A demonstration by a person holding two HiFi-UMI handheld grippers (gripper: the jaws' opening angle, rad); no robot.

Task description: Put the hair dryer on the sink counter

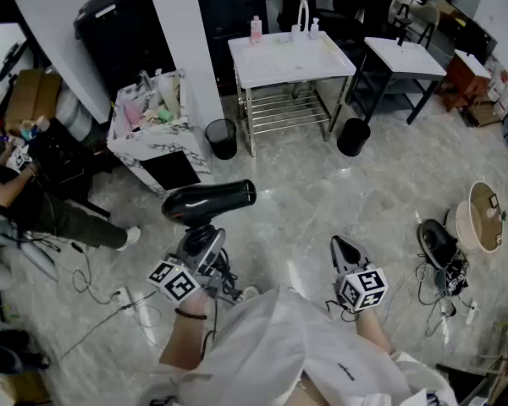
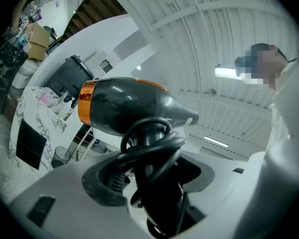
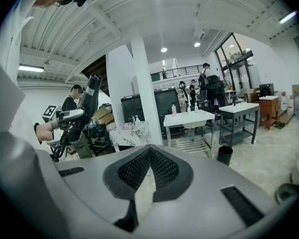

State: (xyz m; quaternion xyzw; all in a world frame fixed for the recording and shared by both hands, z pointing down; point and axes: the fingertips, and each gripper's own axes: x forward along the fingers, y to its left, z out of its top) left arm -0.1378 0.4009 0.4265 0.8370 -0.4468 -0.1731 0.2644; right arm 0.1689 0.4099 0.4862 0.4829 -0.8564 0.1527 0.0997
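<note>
Grips hair dryer (image 1: 210,201) handle in wide-set left gripper (image 1: 205,233), barrel 9-to-3, sink counter (image 1: 271,63) well off at 1 o'clock (right gripper (image 1: 344,249) closed, empty).

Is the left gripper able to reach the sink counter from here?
Probably not yet. The left gripper, holding the dryer, is well short of the sink counter, but mostly open floor lies between.

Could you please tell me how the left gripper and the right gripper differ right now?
The left gripper grips the hair dryer by its handle; the right gripper holds nothing. The left gripper's jaws stand wide around that handle; the right gripper's tips meet. Both carry marker cubes.
</note>
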